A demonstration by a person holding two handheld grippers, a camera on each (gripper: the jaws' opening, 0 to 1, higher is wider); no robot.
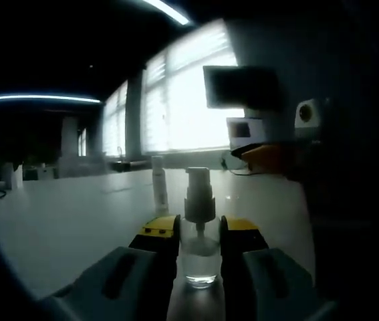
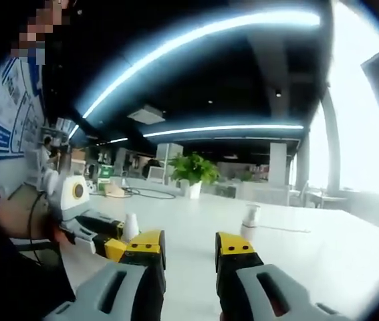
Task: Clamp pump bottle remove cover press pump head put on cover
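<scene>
A clear pump bottle (image 1: 200, 257) with a white pump head (image 1: 198, 194) stands upright on the white table (image 1: 75, 221). My left gripper (image 1: 200, 231) is shut on its body, one yellow-tipped jaw on each side. A slim clear cover (image 1: 160, 186) stands on the table just beyond, to the left. In the right gripper view my right gripper (image 2: 190, 251) is open with nothing between its jaws. That view has the left gripper (image 2: 112, 244) low at the left with the pump head (image 2: 130, 227) rising from it, and the cover (image 2: 249, 224) upright ahead.
The right gripper (image 1: 269, 159) hangs at the right of the left gripper view, above the table. A person's sleeve (image 2: 2, 267) is at the left. A potted plant (image 2: 192, 170), desks and cables (image 2: 146, 194) lie farther off. Bright windows (image 1: 189, 100) line the far side.
</scene>
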